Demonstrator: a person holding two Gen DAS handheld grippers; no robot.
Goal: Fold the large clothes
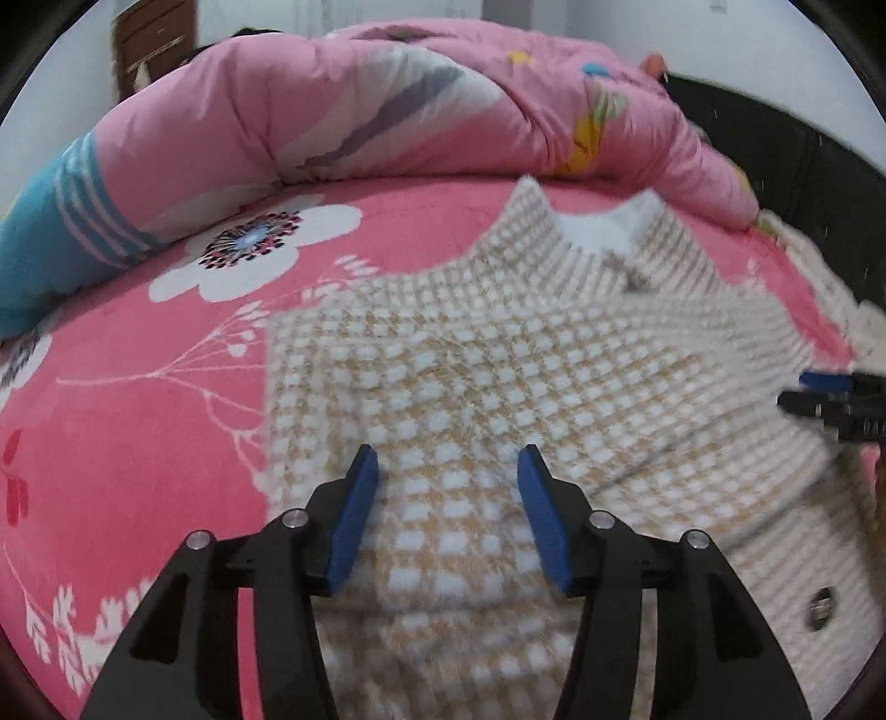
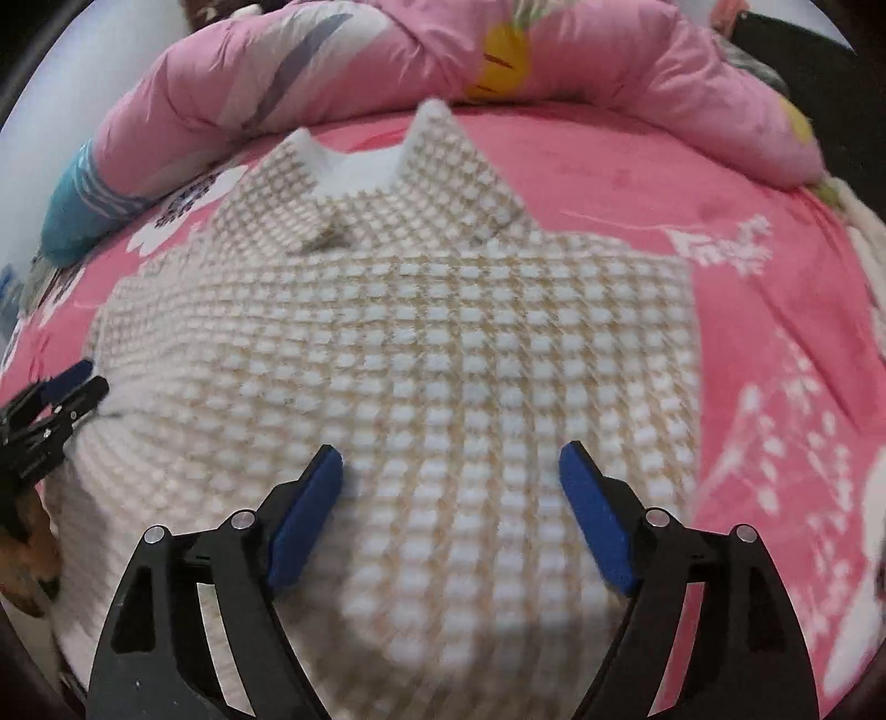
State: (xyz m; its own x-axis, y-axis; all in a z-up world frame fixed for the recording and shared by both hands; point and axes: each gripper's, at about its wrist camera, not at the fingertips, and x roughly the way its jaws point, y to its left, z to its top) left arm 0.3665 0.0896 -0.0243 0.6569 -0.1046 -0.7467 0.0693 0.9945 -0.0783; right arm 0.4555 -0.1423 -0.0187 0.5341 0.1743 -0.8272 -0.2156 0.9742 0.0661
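Observation:
A large fleece garment [image 1: 487, 387] in a beige-and-white check lies spread on the pink bed sheet [image 1: 138, 421], its white-lined collar [image 1: 598, 227] at the far end. My left gripper [image 1: 448, 459] hovers over the garment's near left part, jaws apart, no cloth pinched between the blue pads. In the right wrist view the same garment [image 2: 443, 354] fills the middle, with its collar [image 2: 365, 166] up top. My right gripper [image 2: 451, 459] stands open wide above the near cloth. The other gripper's tip shows at each view's edge, the right gripper [image 1: 819, 396] and the left gripper [image 2: 66, 393].
A rolled pink quilt [image 1: 387, 111] with blue striped end [image 1: 61, 221] lies across the far side of the bed. A dark headboard or frame [image 1: 803, 166] runs along the right. A brown wooden door [image 1: 155, 44] stands at the far left.

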